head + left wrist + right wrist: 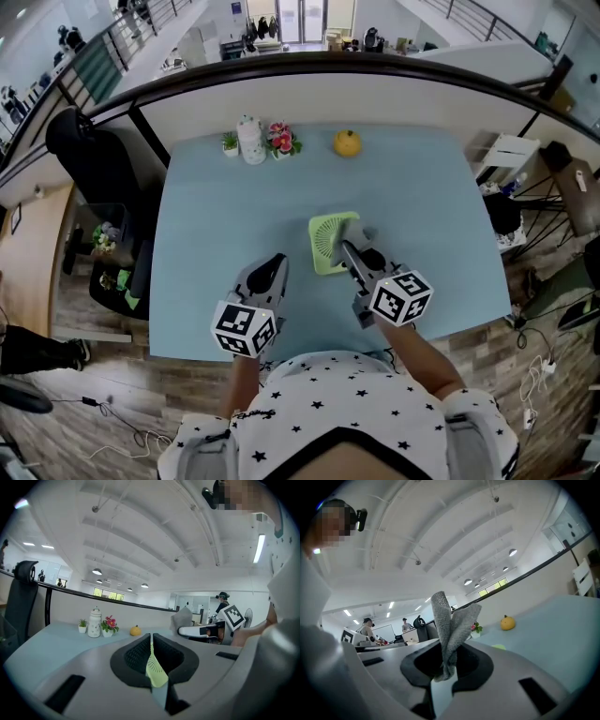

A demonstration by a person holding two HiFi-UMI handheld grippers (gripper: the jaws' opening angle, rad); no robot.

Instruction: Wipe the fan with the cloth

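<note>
Nearest the person, the left gripper (277, 262) is held over the table (202, 234) with its tongs drawn almost together. Only a slit is left, through which the green fan (330, 242) is glimpsed, while the grey cloth (362, 234) is pinched fast in the tongs of the right gripper (352, 251). Just beyond the two grippers the fan is set mid-table, apart from the left gripper, and the cloth is seen at its right edge; along the far edge a small potted plant (230, 143), a white jar (250, 141), a pot of flowers (281, 141) and a yellow fruit (347, 142) are lined up.
</note>
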